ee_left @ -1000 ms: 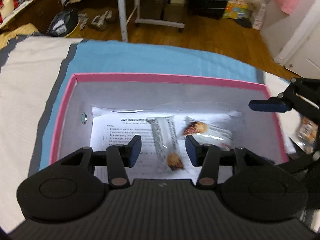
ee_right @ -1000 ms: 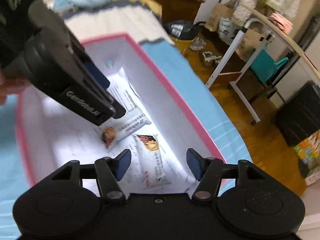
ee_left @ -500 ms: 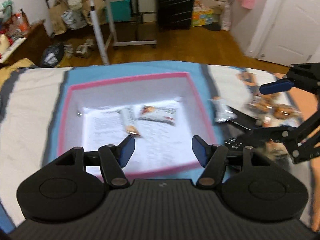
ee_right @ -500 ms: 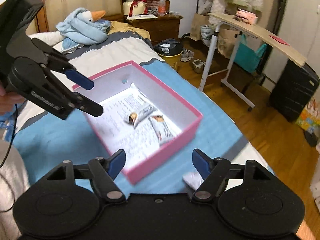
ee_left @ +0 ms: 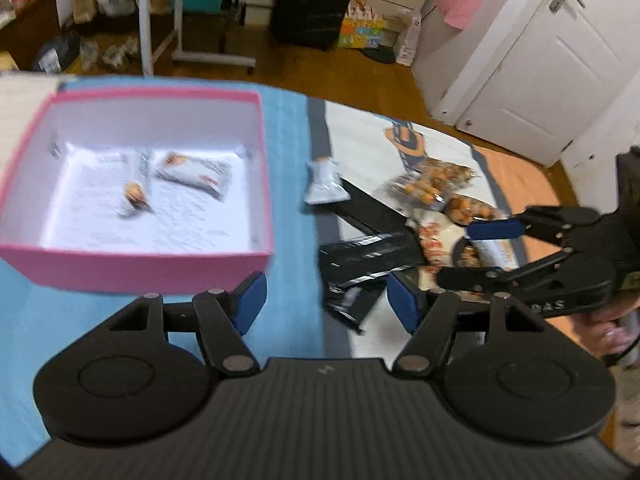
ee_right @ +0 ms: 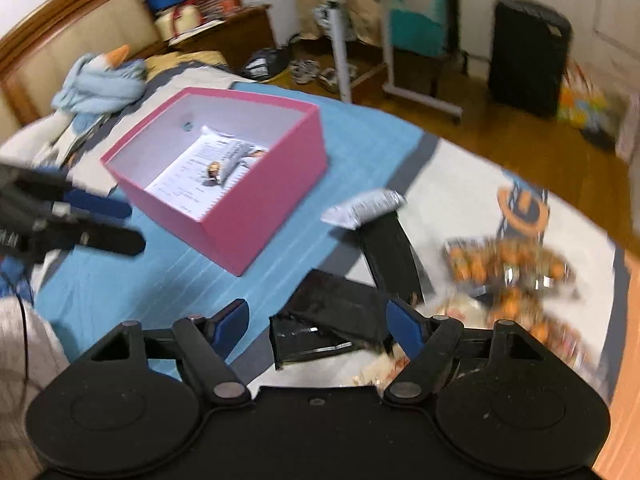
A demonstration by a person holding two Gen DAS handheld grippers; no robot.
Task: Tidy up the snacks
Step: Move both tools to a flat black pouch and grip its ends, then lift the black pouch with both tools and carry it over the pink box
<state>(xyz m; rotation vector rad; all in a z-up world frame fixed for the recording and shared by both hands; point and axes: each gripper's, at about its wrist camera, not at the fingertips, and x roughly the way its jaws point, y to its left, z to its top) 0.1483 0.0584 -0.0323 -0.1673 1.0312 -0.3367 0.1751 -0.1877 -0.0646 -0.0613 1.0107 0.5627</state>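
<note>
two snack packs (ee_left: 176, 180) sit in the pink box (ee_left: 140, 268) at about 10 o'clock in the left view, and one silver pack (ee_left: 326, 182) lies on the bed just past its 3 o'clock side. both claws are wide with nothing between them, left claw (ee_left: 326, 304) and right claw (ee_right: 318, 326), each above the black wrappers (ee_right: 340, 320). the orange snack pile (ee_right: 508, 276) at 3 o'clock is too blurry to count, partly hidden behind the right claw.

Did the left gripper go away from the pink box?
Yes. The left gripper has pulled back out of the pink box toward the loose snacks, jaws empty.
</note>
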